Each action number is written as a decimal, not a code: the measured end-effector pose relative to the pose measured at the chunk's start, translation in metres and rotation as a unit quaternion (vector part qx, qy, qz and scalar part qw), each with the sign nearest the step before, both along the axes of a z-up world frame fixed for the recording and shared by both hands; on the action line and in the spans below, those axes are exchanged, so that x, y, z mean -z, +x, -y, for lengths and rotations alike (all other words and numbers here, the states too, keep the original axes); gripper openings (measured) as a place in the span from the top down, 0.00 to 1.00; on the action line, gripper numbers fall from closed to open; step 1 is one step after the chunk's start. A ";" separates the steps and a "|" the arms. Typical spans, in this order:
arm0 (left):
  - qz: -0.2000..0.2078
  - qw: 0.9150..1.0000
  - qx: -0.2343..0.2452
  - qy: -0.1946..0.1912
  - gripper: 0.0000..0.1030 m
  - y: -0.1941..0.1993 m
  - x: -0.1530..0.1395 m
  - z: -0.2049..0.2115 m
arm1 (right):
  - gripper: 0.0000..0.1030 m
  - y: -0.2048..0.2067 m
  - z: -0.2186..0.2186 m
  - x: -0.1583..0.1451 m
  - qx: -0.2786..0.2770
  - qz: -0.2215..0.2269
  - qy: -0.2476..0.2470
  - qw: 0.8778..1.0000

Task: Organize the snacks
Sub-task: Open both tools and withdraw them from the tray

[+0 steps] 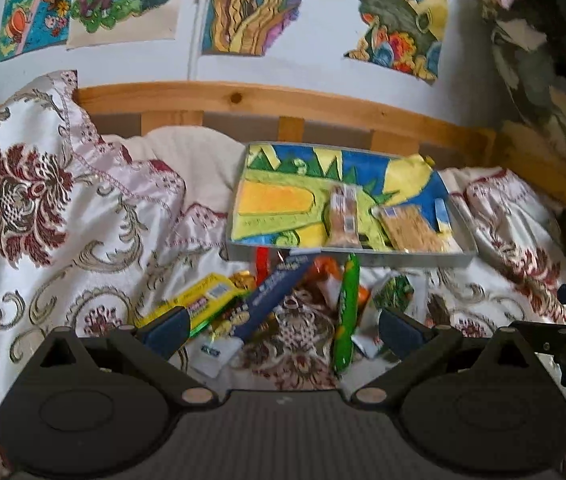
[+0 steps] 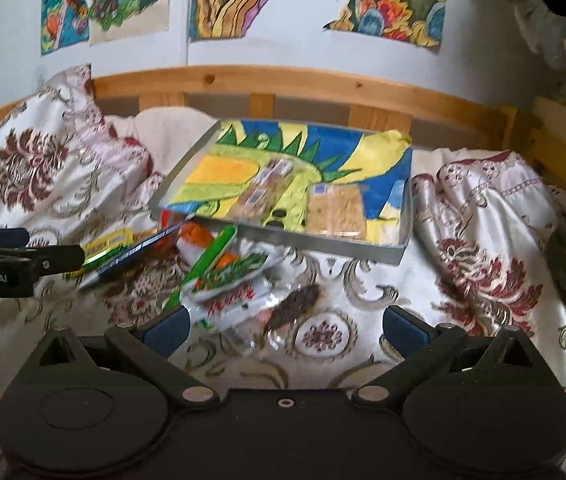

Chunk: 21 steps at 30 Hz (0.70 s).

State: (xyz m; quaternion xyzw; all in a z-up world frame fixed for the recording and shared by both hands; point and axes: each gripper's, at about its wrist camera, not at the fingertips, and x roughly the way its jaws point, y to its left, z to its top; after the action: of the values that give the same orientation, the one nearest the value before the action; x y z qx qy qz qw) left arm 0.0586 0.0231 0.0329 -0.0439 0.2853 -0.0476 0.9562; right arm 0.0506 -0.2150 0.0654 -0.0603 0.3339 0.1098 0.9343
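Left gripper (image 1: 283, 332): jaws apart, empty, over your snack pile on the bedspread (image 1: 83, 220). Blue bar (image 1: 273, 300): between the fingers, long axis slanting up to the right. Green stick (image 1: 346, 312): nearly upright. Right gripper (image 2: 286, 330): spread, empty; dark snack packet (image 2: 293, 306) just ahead. Tray (image 2: 323, 242): beyond, two packets inside.

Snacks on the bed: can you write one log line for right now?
left gripper: open, empty | right gripper: open, empty | tray: two packets inside | snack pile: on bedspread, before tray
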 end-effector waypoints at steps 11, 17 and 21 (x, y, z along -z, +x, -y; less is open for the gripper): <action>-0.029 0.999 0.018 0.006 0.01 -0.009 0.015 0.006 | 0.01 -0.006 -0.003 0.015 -0.012 -0.041 -0.014 0.999; -0.038 0.999 0.021 0.008 0.01 -0.009 0.020 0.008 | 0.01 -0.005 -0.003 0.019 -0.014 -0.050 -0.013 0.999; -0.042 0.999 0.022 0.007 0.01 -0.007 0.022 0.009 | 0.01 -0.003 -0.004 0.021 -0.015 -0.054 -0.013 0.998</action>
State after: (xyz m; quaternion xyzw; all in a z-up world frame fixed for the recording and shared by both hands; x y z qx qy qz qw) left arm 0.0517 0.0144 0.0110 -0.0325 0.3269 -0.0646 0.9423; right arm 0.0471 -0.2108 0.0442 -0.0711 0.3844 0.1231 0.9122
